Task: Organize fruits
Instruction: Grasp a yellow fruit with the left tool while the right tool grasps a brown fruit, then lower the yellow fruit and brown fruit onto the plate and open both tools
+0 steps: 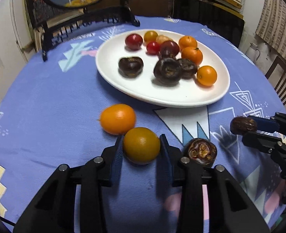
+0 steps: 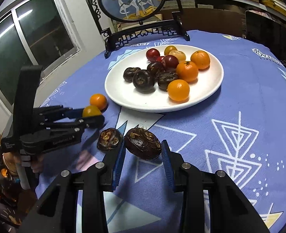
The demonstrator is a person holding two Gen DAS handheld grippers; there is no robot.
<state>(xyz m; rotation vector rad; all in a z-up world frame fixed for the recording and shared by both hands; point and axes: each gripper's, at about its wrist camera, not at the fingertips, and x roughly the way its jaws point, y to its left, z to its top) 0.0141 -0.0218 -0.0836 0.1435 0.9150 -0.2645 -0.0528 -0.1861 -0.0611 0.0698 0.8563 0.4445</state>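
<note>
On the blue patterned surface (image 1: 46,97), at about 6 o'clock from the white plate (image 1: 127,89), the left tongs (image 1: 141,145) are clenched around an orange fruit (image 1: 141,144), their pads touching both its sides. A second orange fruit (image 1: 117,118) lies just beside it at 11 o'clock, and a dark water chestnut (image 1: 201,151) sits near the tongs at 3 o'clock. The right tongs (image 2: 143,149) grip another dark chestnut (image 2: 143,143), apparently raised slightly off the cloth, with the loose one at 9 o'clock. The plate already carries oranges, red fruits and chestnuts grouped by kind. Judged risks: round, smooth fruit may squirt from the pads if squeezed off-centre; lifting could nudge the neighbouring orange into rolling; both tongs heading to the crowded plate might collide or knock the sorted fruit out of its groups.
</note>
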